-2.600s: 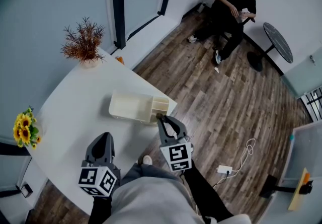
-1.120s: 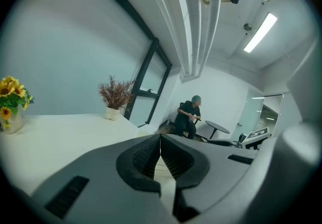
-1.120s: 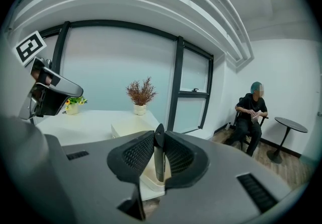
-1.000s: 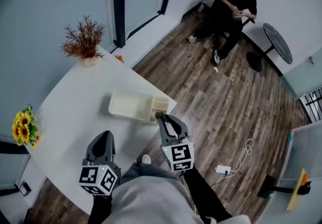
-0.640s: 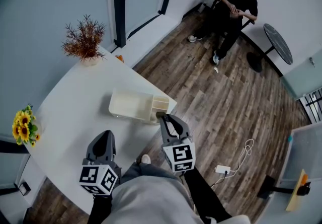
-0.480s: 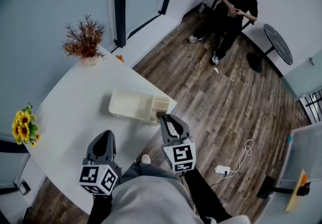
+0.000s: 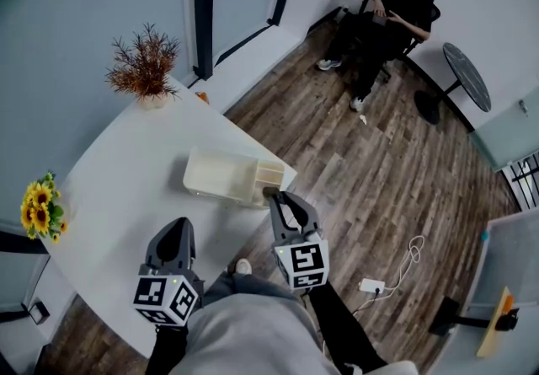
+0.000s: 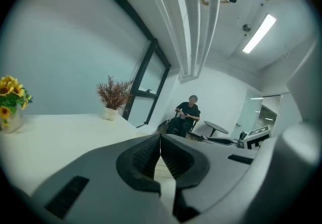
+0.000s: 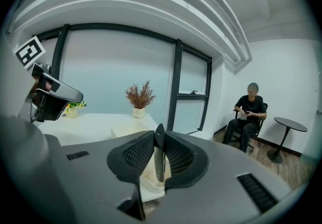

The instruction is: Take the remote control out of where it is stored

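The right tongs [image 9: 159, 135] are clamped on the remote control [image 9: 159, 163]. It is a slim dark thing standing upright, edge-on between the ribbed pads. It hangs right over the end compartment of the cream box [image 7: 221, 175], which sits at the near corner of the white table [image 7: 118, 196]. Whether its lower end has cleared the box rim I can't tell.

The left tongs [image 8: 160, 141] are pressed together with nothing between them, held low and well to the side of the box.

The step in hand, as I read it, is the lift-out, and the way to do it well is straight up. The remote should follow the line of its slot, with no sideways swing until its bottom end is clearly above the rim and dividers. The squeeze needs to be firm, because a thin smooth body can pivot between the pads. That box looks light and sits near the table edge, so a snag could drag or tip it. The idle left tongs could steady its far wall.

As for writing, there is none to read. The remote shows only its edge, the box is blank, and the marker cubes [image 7: 303, 262] carry square black-and-white patterns, not words.
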A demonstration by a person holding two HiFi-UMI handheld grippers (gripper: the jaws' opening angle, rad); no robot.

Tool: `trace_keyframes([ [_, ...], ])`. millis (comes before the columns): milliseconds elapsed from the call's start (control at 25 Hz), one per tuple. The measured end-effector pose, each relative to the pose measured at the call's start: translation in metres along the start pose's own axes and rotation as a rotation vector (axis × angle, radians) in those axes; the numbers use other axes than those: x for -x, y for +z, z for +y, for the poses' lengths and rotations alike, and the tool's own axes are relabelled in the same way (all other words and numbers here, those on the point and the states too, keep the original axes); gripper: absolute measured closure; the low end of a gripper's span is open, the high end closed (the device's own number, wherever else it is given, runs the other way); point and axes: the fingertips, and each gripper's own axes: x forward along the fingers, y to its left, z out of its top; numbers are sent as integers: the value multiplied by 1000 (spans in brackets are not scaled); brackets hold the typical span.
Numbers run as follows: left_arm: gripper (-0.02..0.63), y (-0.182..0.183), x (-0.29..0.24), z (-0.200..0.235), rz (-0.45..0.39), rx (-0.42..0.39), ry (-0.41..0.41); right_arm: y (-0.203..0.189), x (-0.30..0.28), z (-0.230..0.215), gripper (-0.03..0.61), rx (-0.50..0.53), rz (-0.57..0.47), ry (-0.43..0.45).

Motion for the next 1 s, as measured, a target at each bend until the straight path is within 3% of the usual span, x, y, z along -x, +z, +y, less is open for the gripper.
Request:
trace_keyframes([
  [1000, 604, -4, -4, -1, 11, 3, -1, 1, 1, 1, 509, 3, -4, 3],
])
